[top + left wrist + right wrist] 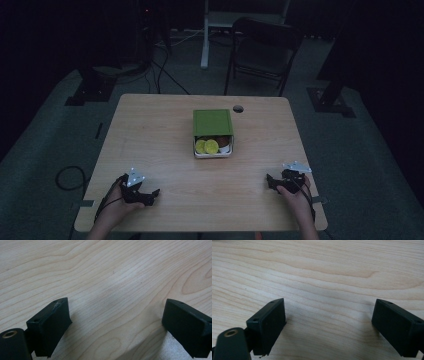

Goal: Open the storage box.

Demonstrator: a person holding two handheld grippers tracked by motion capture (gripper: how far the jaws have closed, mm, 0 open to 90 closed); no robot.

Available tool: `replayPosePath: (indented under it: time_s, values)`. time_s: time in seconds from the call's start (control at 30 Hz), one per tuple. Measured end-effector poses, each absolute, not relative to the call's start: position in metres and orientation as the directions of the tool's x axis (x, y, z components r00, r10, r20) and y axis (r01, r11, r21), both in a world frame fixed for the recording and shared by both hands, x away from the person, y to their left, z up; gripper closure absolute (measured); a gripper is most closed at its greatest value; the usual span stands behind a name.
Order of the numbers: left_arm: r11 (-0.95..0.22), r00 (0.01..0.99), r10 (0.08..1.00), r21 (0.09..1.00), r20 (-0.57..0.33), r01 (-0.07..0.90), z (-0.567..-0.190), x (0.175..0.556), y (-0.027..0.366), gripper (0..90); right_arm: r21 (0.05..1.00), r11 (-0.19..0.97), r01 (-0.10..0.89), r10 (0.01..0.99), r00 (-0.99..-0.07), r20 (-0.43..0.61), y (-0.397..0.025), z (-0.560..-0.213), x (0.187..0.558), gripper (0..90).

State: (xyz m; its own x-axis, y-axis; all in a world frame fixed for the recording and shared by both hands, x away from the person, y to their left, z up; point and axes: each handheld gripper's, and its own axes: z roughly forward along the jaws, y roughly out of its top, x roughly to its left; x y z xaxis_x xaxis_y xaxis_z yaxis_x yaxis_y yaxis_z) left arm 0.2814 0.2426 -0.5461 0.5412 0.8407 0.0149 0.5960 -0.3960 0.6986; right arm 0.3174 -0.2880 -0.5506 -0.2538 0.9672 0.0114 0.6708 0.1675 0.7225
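Jaws of the left gripper (150,194) and right gripper (272,181) are standing spread, holding nothing, near the bench (150,130) front edge. Box (213,147) is sitting mid-bench, lid (212,122) apparently half-covering the food; a one-sided push risks tipping it.

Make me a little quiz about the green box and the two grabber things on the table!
1. True or false: the green lid fully covers the white box.
2. What colours are the round pieces inside: A) yellow-green and brown, B) blue and pink?
3. Is the left gripper or the right gripper holding anything?

Key:
1. False; it is slid back, so the front is uncovered.
2. A.
3. Neither; both are open, near the table's front edge.
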Motion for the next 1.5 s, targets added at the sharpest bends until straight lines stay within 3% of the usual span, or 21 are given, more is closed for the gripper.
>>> replayPosePath:
  time_s: [0.27,0.7,1.5]
  values:
    - [-0.415,0.559,0.829,0.685,0.013,0.599,-0.547,0.284,0.239,2.2,0.723,0.167,0.671,0.967,-0.254,0.011,-0.288,-0.551,0.317,11.4]
    - [-0.47,0.63,0.776,0.687,0.022,0.555,-0.546,0.288,0.228,2.6,0.723,0.168,0.67,0.967,-0.254,0.011,-0.288,-0.551,0.317,11.3]
    - [-0.615,0.712,0.663,0.711,0.231,0.342,-0.526,0.294,0.18,6.6,0.723,0.169,0.67,0.967,-0.254,0.01,-0.288,-0.551,0.317,11.3]
